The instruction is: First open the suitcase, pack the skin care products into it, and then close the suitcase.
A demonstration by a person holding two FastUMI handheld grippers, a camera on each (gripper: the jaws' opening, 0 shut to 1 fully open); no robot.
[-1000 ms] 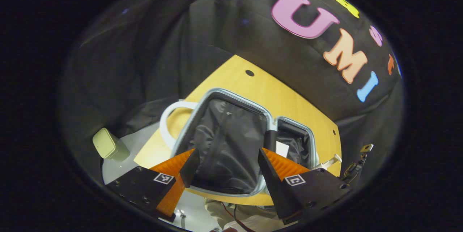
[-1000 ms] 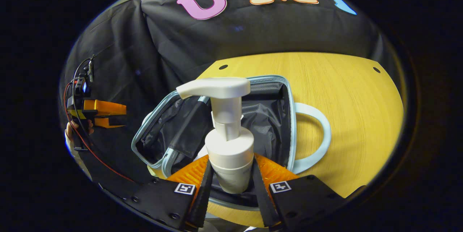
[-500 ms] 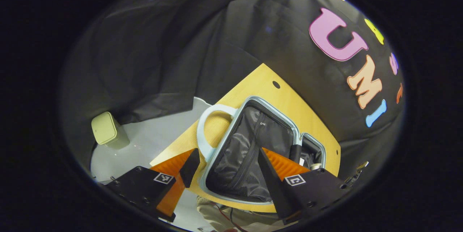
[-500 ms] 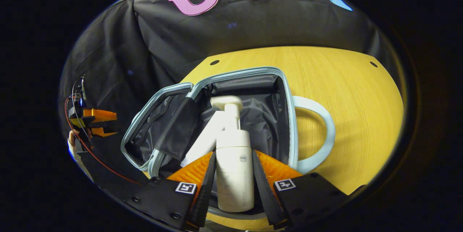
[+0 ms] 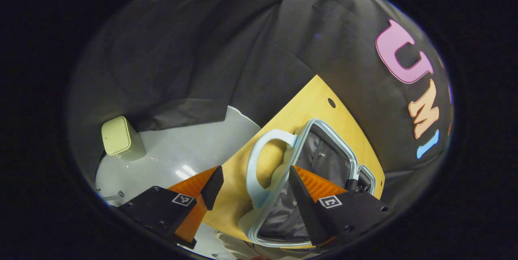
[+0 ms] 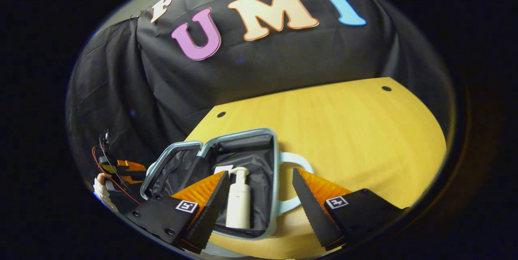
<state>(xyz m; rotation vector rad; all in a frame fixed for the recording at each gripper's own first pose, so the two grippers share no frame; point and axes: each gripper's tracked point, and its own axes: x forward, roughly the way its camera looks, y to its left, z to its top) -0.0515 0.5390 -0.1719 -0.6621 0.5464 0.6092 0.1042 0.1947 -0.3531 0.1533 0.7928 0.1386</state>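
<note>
The suitcase (image 6: 259, 146) lies open on the wooden worktop (image 6: 344, 130), its two halves spread flat with the dark lining showing and a pale blue rim around each. In the right gripper view a white pump bottle (image 6: 238, 203) lies inside the half nearer the handle (image 6: 297, 183), its pump head pointing toward the far rim; a second white item sits just beside it, partly hidden, and what it is cannot be told. The right gripper (image 6: 257, 201) hangs above the near edge of the suitcase with its fingers spread wide and nothing between them; the bottle is seen through the gap, lower down and apart from both. Off to the left in that view, the left gripper (image 6: 121, 170) shows small beside the far half, with a hand (image 6: 101, 191) behind it. In the left gripper view the left gripper (image 5: 255, 183) hangs over the worktop's (image 5: 311, 102) edge with its fingers wide and empty, the suitcase's (image 5: 323, 158) looped handle (image 5: 259, 163) in the gap between them, farther off. A small pale green bin (image 5: 119, 138) stands on the grey floor (image 5: 182, 158) well apart from the worktop.
</note>
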